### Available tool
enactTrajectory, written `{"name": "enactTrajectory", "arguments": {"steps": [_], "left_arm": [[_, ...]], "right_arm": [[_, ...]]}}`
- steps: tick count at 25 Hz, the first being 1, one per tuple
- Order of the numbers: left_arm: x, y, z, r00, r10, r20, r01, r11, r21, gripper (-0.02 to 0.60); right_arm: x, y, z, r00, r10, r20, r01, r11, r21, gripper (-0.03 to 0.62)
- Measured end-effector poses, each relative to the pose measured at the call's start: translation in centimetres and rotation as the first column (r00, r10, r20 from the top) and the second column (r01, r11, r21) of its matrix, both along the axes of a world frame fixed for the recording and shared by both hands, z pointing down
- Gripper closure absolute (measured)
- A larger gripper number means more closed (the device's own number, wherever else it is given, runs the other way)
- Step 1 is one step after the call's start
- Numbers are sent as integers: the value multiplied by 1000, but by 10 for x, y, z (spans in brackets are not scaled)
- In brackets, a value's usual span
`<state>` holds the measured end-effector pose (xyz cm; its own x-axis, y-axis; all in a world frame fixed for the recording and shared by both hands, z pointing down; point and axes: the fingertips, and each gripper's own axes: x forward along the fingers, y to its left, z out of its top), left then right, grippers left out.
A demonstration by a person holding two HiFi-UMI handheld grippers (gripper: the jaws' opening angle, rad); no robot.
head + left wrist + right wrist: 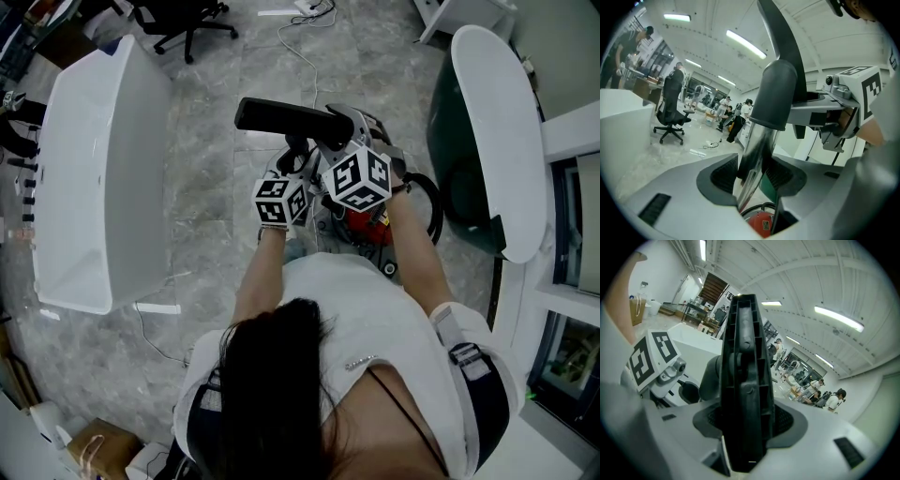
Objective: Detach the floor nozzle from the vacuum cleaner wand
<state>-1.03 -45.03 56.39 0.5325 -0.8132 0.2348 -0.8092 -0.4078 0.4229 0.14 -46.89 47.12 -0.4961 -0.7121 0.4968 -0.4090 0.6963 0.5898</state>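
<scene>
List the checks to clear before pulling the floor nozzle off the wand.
1. Jaws of left hand-held gripper clamped on the chrome wand: ok.
2. Jaws of right hand-held gripper clamped on the black floor nozzle: ok.
3. Nozzle seated on the wand at the grey collar, ready to pull: ok.
4. Joint unlocked: cannot tell.
5. Open floor beyond the nozzle for the pull: ok.

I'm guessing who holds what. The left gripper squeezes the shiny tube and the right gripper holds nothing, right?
No. The right gripper clamps the black floor nozzle, as the right gripper view shows. The left gripper does squeeze the shiny tube.
</scene>
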Motion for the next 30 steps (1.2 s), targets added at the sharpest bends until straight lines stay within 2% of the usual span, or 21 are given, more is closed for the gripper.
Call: {"name": "enactTrajectory", "arguments": {"steps": [10,17,25,26,29,30], "left_arm": [[0,0,1,999,34,-1,-34,999,7,400],[1,1,0,997,69,26,-69,998,9,405],[3,1,1,997,72,11,-72,997,7,404],[2,2,1,998,69,11,-69,998,5,405],[-4,2,1,998,61,2,-61,998,-1,403],[-5,2,1,998,65,4,-65,998,1,403]], "right_arm": [[-1,1,0,1000,19,-9,-19,1000,16,372],[-2,2,-2,1000,16,-27,-16,1000,14,372],[2,5,-5,999,34,-34,-33,999,41,372],[2,5,-10,999,38,-1,-38,998,44,373],[3,-2,-50,975,76,210,-82,996,21,376],[4,-7,-65,968,84,235,-94,995,32,376]]}}
